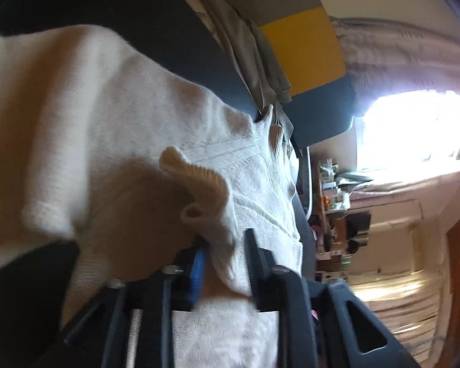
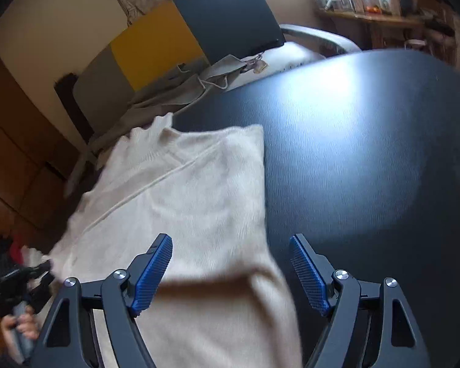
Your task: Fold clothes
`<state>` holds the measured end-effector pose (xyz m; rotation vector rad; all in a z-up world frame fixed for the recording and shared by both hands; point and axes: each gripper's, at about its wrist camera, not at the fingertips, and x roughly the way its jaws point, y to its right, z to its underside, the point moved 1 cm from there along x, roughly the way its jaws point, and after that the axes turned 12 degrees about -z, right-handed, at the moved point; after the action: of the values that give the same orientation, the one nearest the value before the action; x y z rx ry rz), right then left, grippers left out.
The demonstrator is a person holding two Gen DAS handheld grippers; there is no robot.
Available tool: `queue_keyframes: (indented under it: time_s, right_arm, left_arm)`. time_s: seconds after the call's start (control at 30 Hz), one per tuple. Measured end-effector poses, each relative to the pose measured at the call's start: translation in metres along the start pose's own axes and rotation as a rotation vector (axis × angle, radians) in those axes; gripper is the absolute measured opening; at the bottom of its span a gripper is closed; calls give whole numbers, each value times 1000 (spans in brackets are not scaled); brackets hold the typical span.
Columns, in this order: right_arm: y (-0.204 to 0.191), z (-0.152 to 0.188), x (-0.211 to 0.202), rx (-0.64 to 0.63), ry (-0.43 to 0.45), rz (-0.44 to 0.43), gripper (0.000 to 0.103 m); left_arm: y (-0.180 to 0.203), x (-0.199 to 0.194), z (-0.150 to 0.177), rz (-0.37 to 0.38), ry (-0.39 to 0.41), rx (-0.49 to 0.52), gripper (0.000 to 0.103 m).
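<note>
Cream knitted sweater (image 2: pixel 181 202): on dark blue tabletop (image 2: pixel 352 153). Left gripper (image 1: pixel 227 260): clamped on sweater's ribbed edge. Right gripper (image 2: pixel 231 263): jaws apart above sweater.

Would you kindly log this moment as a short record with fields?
garment: cream sweater, partly folded on the dark table
left gripper: shut on sweater, cloth bunched between its fingers
right gripper: open, jaws wide, above the sweater's near edge
other clothes: grey garment at the table's far edge
</note>
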<state>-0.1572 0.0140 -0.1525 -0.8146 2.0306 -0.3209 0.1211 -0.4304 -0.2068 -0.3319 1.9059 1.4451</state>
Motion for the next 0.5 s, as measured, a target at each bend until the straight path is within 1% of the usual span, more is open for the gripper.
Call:
queue_keyframes:
  time_s: [0.03,0.1,0.13,0.17,0.27,0.4,0.47,0.5]
  right_arm:
    - [-2,-4,4,-7,-2,10,80]
    - [-6,-13,10,-22,-5,24,80]
    - [-11,-15,12,-36,-5,12,80]
    - [-17,-15,14,-55,-8,-3,80]
    - [-39,-9,22,-126,-42,-41,80]
    - [-60,4,35,-194,-92,-62,80]
    - [-67,7,42,-228,-115,-53,80]
    - [-70,7,46,-247,-124,-46,80]
  left_arm:
    - [-5,-6,-2,18,15,-14,27]
    - [-15,-24,-7,34,70,-20,30]
    - [-20,-31,-9,34,89,-14,32]
    - [-23,-33,-11,31,87,-4,33]
    - [-26,-33,-16,19,53,32,41]
    - [-22,-13,-15,-33,-31,78,54]
    - [-17,2,-14,-89,-62,101,54]
    - [-14,6,-14,-120,-65,114,51]
